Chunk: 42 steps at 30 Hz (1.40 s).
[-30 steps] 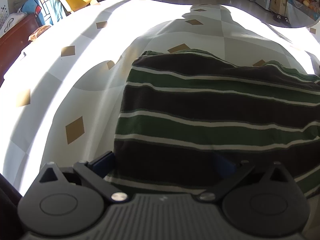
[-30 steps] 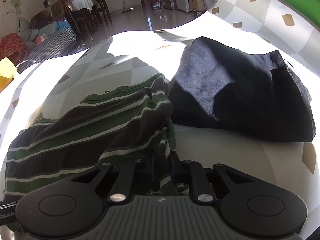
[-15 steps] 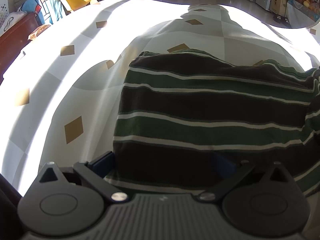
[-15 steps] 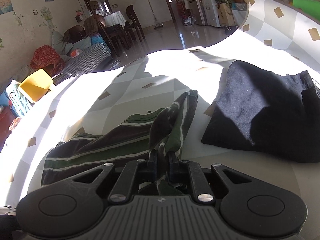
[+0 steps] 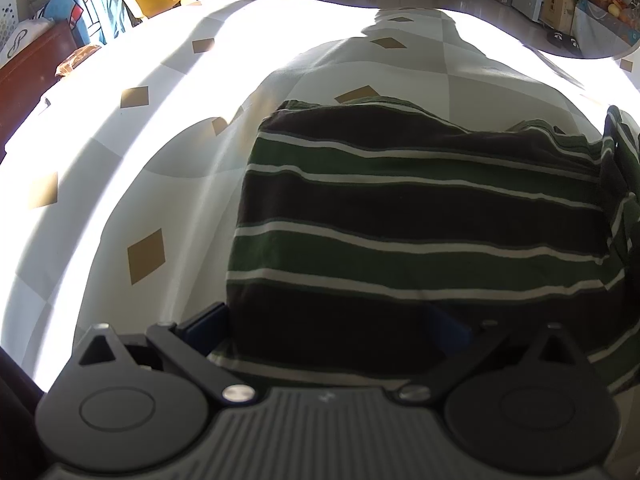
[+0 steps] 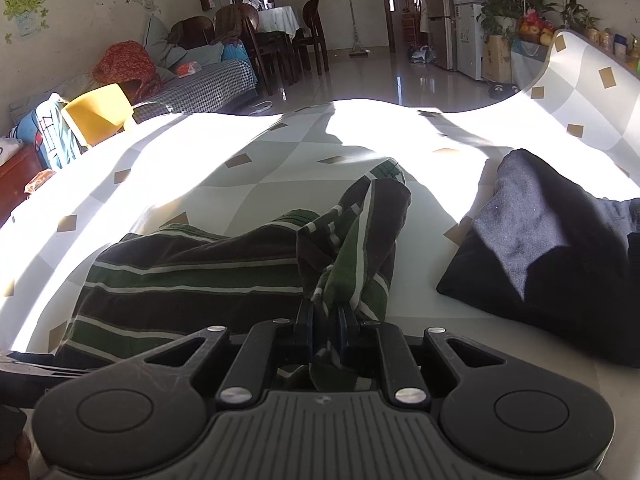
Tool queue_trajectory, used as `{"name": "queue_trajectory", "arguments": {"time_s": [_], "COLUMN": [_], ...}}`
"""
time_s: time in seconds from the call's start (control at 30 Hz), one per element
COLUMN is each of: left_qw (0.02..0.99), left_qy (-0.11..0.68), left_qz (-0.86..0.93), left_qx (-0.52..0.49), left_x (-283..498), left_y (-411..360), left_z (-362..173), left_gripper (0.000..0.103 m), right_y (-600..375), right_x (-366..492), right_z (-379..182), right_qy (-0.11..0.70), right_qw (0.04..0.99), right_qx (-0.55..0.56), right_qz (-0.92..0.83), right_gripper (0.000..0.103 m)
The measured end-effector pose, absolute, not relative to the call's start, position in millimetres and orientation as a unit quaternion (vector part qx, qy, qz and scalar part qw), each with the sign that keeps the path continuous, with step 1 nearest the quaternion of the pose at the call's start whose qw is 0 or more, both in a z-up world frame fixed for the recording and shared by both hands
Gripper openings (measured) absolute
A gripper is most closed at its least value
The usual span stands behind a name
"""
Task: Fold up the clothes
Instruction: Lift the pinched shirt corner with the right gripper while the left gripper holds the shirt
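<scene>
A dark brown and green striped garment (image 5: 400,208) lies flat on the tablecloth. My left gripper (image 5: 324,324) stands open at its near edge, one blue pad (image 5: 206,322) just off the left side and the other on the cloth. In the right wrist view my right gripper (image 6: 326,320) is shut on the striped garment's (image 6: 192,280) right end. That end is lifted into a bunched, upright fold (image 6: 360,236) above the flat part. The same raised fold (image 5: 622,184) shows at the right edge of the left wrist view.
A folded dark navy garment (image 6: 540,240) lies to the right of the striped one. The tablecloth (image 6: 280,184) is white with grey and tan diamonds, half in bright sun. Beyond the table's far edge are a yellow chair (image 6: 100,108), a sofa and dining chairs.
My right gripper has lifted the striped garment's right end and carried it left, so it now stands bunched above the flat part. The left gripper has not moved.
</scene>
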<state>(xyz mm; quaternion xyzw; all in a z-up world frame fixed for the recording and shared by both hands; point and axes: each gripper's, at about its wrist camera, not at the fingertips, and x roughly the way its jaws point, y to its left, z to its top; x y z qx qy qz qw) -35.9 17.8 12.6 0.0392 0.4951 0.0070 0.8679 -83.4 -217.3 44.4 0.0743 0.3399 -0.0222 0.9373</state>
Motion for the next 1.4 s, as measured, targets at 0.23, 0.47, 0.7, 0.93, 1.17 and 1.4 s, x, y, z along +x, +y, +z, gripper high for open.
{"name": "queue_trajectory", "arguments": {"time_s": [0.23, 0.47, 0.7, 0.93, 1.17, 1.4], "left_qw": [0.867, 0.866, 0.866, 0.864, 0.864, 0.856], "left_qy": [0.497, 0.499, 0.500, 0.502, 0.503, 0.515], "left_qz": [0.009, 0.009, 0.008, 0.007, 0.032, 0.030], "left_qx": [0.037, 0.036, 0.035, 0.027, 0.012, -0.008], "left_x": [-36, -36, -36, -35, -34, -33], "left_y": [18, 18, 18, 21, 33, 40], "left_z": [13, 13, 12, 13, 17, 15], "left_gripper": [0.103, 0.103, 0.103, 0.103, 0.103, 0.103], "right_y": [-230, -255, -275, -276, -260, -247], "right_x": [-86, -87, -86, -87, -93, -95], "right_z": [42, 35, 24, 25, 52, 76], "right_qy": [0.352, 0.370, 0.378, 0.379, 0.337, 0.306], "right_qw": [0.930, 0.913, 0.894, 0.889, 0.913, 0.924], "right_qx": [0.089, 0.147, 0.212, 0.229, 0.213, 0.227], "right_qz": [-0.052, -0.092, -0.114, -0.118, -0.091, -0.041], "right_gripper": [0.040, 0.042, 0.042, 0.013, 0.011, 0.010]}}
